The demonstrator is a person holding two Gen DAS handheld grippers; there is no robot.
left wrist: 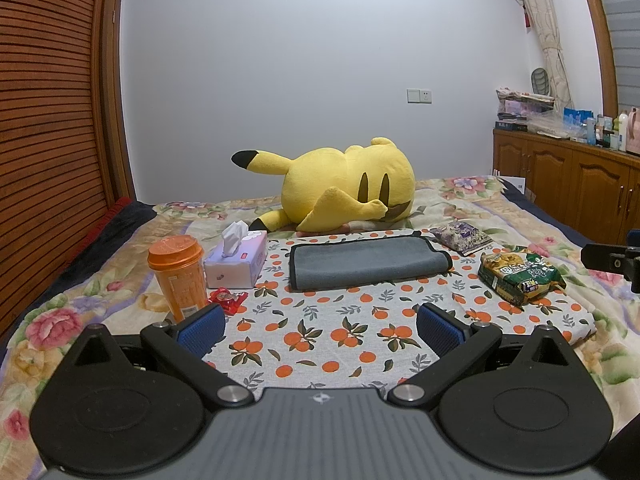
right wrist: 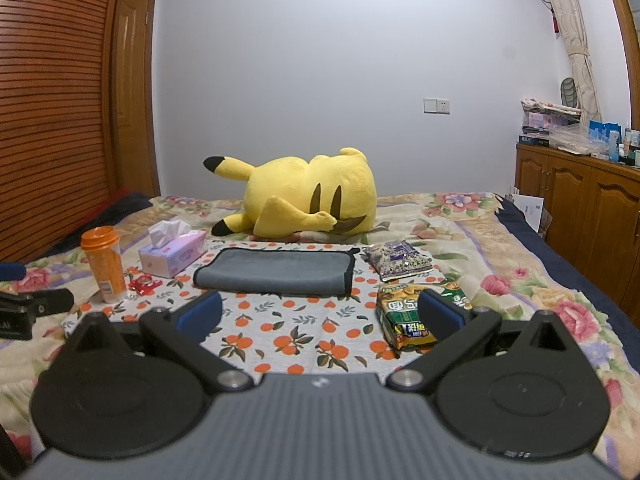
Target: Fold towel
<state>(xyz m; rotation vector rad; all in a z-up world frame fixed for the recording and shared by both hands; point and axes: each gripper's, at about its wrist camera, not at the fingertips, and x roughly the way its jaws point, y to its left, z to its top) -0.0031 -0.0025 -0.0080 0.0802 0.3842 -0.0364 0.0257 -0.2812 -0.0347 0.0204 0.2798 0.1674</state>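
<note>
A grey towel with a dark border (left wrist: 366, 262) lies folded into a long strip on the orange-print cloth (left wrist: 320, 332) on the bed; it also shows in the right wrist view (right wrist: 276, 272). My left gripper (left wrist: 320, 330) is open and empty, held well in front of the towel. My right gripper (right wrist: 320, 314) is open and empty, also short of the towel. Its right finger (right wrist: 442, 316) partly hides a green snack bag (right wrist: 400, 320). Each gripper shows at the edge of the other's view.
An orange cup (left wrist: 178, 276), a tissue box (left wrist: 236, 264) and a red wrapper (left wrist: 228, 300) stand left of the towel. A purple packet (left wrist: 460, 236) and the green snack bag (left wrist: 520, 276) lie to its right. A yellow plush (left wrist: 344, 184) lies behind. A wooden cabinet (left wrist: 568, 188) stands right.
</note>
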